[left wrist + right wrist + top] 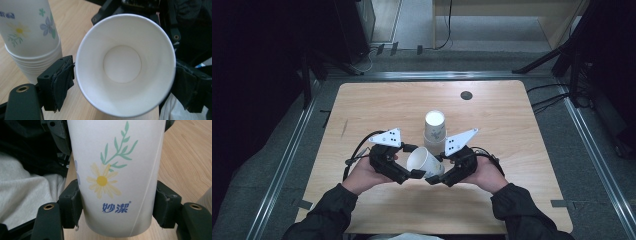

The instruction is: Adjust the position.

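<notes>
Just behind my grippers stands a stack of flowered paper cups (pixel 434 131), near the tilted paper cup (pixel 424 162). My right gripper (pixel 438 175) clamps that cup's base; my left gripper (pixel 413 161) has jaws apart around its rim.

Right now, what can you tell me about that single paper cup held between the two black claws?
The cup looks like thin white paper, empty, with a rolled rim and a round flat bottom. Its side bears a yellow daisy, a green sprig and blue lettering. It lies tilted on its side above the table, mouth toward the left gripper. The right gripper is shut on its lower body. The left gripper's pads flank the rim, one close beside it. The stack stands just behind.
</notes>
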Action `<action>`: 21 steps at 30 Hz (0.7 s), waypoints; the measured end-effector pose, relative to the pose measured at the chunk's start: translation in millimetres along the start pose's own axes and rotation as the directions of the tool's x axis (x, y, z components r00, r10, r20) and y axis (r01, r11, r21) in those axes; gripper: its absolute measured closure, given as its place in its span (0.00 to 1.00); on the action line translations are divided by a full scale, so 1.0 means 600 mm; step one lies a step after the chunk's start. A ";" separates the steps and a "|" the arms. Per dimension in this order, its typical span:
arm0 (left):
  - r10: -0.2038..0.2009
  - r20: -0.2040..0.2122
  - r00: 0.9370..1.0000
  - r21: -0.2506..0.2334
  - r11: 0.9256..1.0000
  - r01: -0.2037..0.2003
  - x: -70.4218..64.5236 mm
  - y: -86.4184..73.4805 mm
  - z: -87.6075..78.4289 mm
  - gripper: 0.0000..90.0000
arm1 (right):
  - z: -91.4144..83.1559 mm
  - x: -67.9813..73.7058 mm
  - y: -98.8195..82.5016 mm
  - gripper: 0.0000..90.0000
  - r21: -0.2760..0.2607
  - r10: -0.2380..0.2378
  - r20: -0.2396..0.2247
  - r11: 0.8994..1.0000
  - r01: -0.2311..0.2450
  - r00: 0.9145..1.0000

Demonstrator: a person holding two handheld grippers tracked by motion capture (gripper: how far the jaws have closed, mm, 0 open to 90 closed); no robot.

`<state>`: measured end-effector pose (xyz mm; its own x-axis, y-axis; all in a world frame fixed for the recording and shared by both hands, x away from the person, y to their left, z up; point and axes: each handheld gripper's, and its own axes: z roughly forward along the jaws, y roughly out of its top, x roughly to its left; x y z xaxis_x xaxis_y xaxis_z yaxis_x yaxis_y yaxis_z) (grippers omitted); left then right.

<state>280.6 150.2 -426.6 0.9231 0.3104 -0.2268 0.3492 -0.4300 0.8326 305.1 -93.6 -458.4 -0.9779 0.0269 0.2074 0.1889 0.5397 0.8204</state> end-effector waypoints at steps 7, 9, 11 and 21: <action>-0.009 0.008 1.000 -0.016 1.000 0.009 0.001 -0.004 0.004 0.16 | 0.002 0.001 0.001 0.38 -0.028 0.018 -0.021 0.999 -0.019 1.000; -0.001 0.002 1.000 -0.022 1.000 0.001 0.000 -0.005 0.004 0.17 | 0.004 0.000 0.002 0.38 -0.028 0.020 -0.023 0.999 -0.021 1.000; 0.001 0.013 1.000 -0.023 1.000 -0.001 -0.001 -0.005 0.004 0.23 | 0.005 -0.001 0.001 0.38 -0.024 0.020 -0.021 0.999 -0.021 1.000; 0.012 0.001 1.000 -0.006 1.000 -0.012 -0.002 -0.005 0.005 0.26 | 0.010 -0.001 -0.001 0.39 -0.007 0.037 -0.027 0.999 -0.037 0.999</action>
<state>278.9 148.5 -430.7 0.9274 0.3044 -0.2173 0.3371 -0.4287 0.8382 305.4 -88.7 -462.1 -0.9674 0.0245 0.2521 0.2260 0.5325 0.8157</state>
